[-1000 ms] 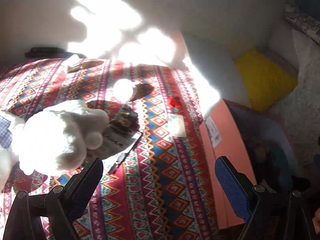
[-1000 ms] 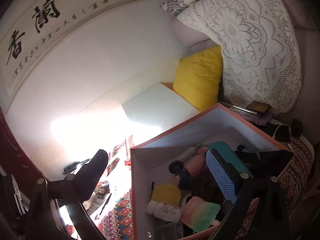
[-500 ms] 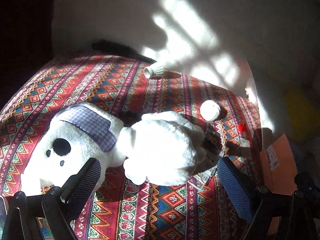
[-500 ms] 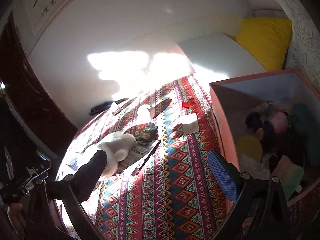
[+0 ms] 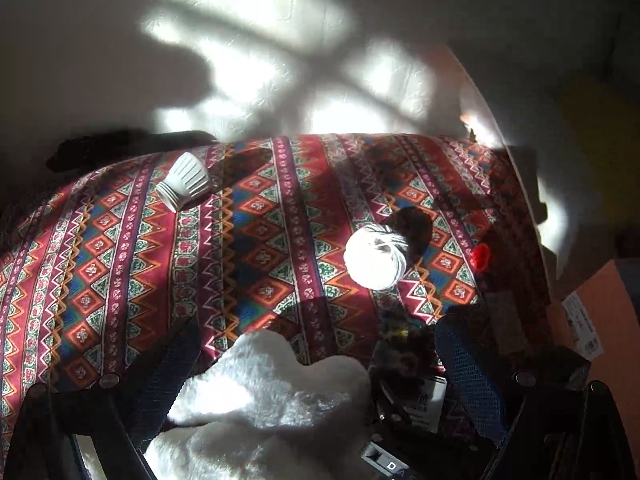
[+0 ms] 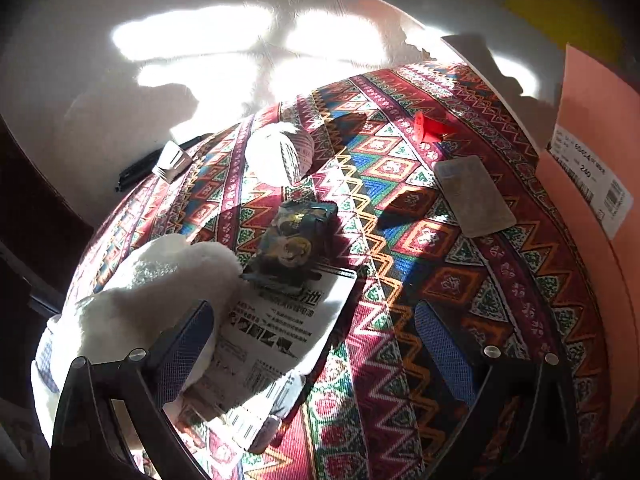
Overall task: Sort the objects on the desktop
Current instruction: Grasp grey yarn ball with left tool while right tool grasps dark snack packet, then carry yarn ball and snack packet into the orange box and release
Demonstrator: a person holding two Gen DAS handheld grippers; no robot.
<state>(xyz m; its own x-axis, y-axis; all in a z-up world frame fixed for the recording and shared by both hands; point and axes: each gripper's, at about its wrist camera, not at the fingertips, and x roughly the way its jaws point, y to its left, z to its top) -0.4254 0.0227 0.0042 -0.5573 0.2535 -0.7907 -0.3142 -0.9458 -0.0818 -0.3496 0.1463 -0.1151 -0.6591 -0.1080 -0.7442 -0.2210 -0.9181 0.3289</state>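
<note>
Plush toy [image 5: 272,400] lies between the left gripper's [image 5: 316,372] spread jaws; right gripper [image 6: 316,344] gapes too.

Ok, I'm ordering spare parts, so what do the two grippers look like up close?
Both look alike: the left gripper and the right gripper have black angular linkage arms with round silver rivets, and flat fingers faced with blue textured pads. No cables, markings or sleeves show.

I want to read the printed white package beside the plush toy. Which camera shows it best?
The right wrist view: the printed package lies sunlit, its printed face largely exposed. The left wrist view shows only a shadowed corner behind the plush toy.
</note>
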